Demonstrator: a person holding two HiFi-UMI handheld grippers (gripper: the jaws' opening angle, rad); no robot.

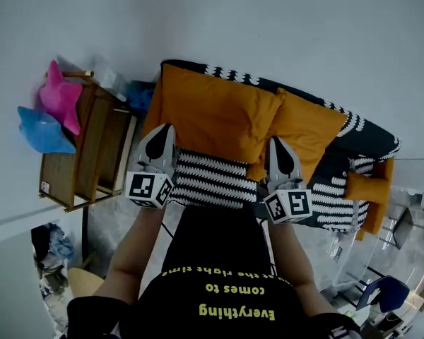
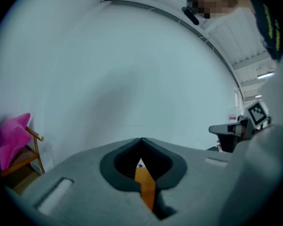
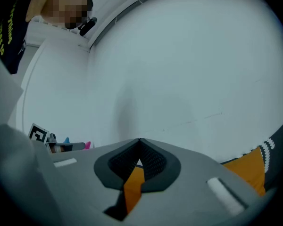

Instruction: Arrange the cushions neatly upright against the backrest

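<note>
A large orange cushion (image 1: 212, 115) is held up in front of the backrest of a sofa (image 1: 212, 179) covered in black-and-white stripes. My left gripper (image 1: 162, 131) is shut on its left edge and my right gripper (image 1: 278, 144) is shut on its right edge. Orange fabric (image 2: 146, 185) shows pinched between the closed jaws of the left gripper (image 2: 141, 139), and more orange fabric (image 3: 132, 187) in the right gripper (image 3: 140, 140). A second orange cushion (image 1: 307, 129) leans on the backrest to the right, also seen as the neighbouring cushion (image 3: 247, 168). A smaller orange cushion (image 1: 367, 189) lies at the sofa's right end.
A wooden side shelf (image 1: 85, 154) stands left of the sofa, with a pink star plush (image 1: 60, 97) and a blue one (image 1: 42, 129) on it. A plain white wall rises behind the sofa. Cluttered furniture and a blue chair (image 1: 381, 292) are at the lower right.
</note>
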